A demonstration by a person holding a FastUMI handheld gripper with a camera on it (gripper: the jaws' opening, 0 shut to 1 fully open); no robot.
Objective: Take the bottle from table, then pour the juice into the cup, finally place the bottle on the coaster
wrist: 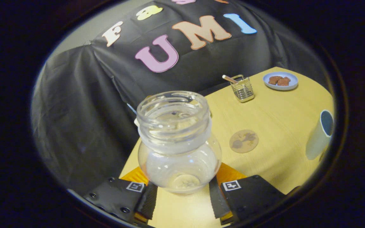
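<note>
**Fingers grip the bottle; coaster still waits**

Fingers point(182, 193) press both sides of the clear glass bottle point(178, 142), holding it tilted above the desk point(280, 126). It looks nearly empty, so pouring into the cup point(320, 134), standing off to the right, seems done, though I cannot see inside it. Left: setting the bottle on the bare coaster point(244, 141) just ahead.

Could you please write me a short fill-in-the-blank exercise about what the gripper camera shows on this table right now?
1. The gripper holds a clear glass ____ between its fingers.
2. The blue plate carries two brown ____.
3. The round coaster has ____ standing on it.
4. The wire basket stands between the coaster and the ____.

Missing words: bottle; cookies; nothing; plate.
</note>
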